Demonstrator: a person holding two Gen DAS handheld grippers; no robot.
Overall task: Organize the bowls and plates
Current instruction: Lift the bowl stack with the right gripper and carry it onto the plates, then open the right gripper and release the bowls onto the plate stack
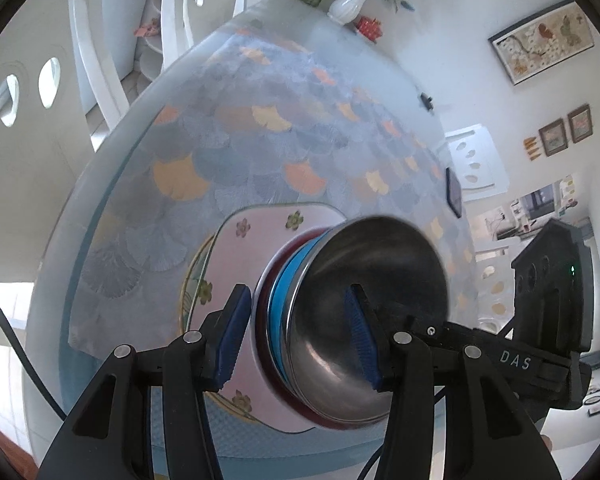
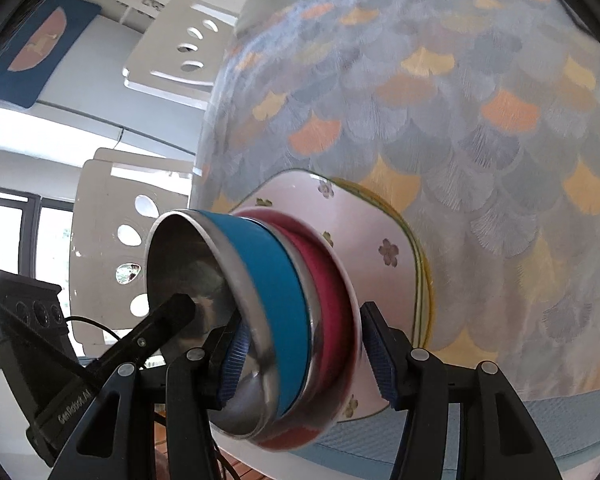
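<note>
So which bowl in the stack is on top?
The blue-banded steel bowl is on top; the red bowl sits beneath it, on the pink floral plate.

Left gripper (image 1: 296,338): jaws parted wide, blue pads facing inward. The left pad (image 1: 232,340) sits outside the bowls (image 1: 364,308); the right pad reaches inside the top bowl's rim. Whether either pad touches metal cannot be told.

Right gripper (image 2: 306,354): jaws likewise parted wide. Its left pad (image 2: 232,364) lies inside the top bowl against the wall; its right pad (image 2: 382,364) stands outside the stack, a gap visible beside it.

Both grippers straddle the stack's wall from opposite sides, and each shows in the other's view.
</note>
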